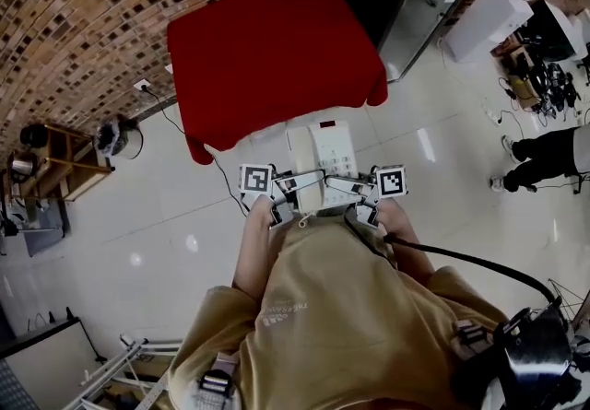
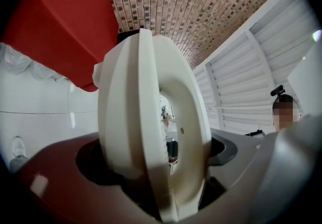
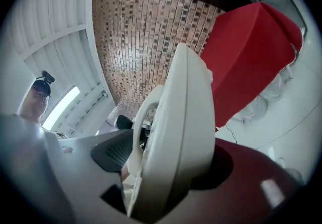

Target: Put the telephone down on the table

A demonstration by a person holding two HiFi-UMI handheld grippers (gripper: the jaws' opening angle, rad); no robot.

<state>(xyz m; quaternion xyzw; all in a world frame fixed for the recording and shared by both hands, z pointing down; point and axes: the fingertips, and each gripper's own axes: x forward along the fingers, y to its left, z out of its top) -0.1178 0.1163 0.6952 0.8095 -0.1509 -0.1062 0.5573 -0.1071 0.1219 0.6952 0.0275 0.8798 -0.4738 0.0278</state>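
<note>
Nearest the camera, a person held a cream telephone (image 1: pixel 321 159) between two tongs at chest height. The left tongs (image 1: pixel 297 192) were clamped tight on its left edge and the right tongs (image 1: pixel 350 192) on its right edge, and each gripper view was filled by the phone's side wedged between closed jaws. The telephone hung level in midair over the white tiled floor (image 1: pixel 184 205), keypad up and handset (image 1: pixel 299 155) along its left side, just short of the near edge of the red-draped tabletop (image 1: pixel 267 49). A brick wall (image 1: pixel 83 12) curved behind.

The set-down had not begun, and the risks looked plain. The grip rested only on two narrow edges, so uneven pressure or one side letting go early could drop the phone to the tiles. A tilt could spill the handset from its cradle. A landing too close to the near edge, where the cloth hangs loose, might drag the fabric and leave the phone unsteady.
</note>
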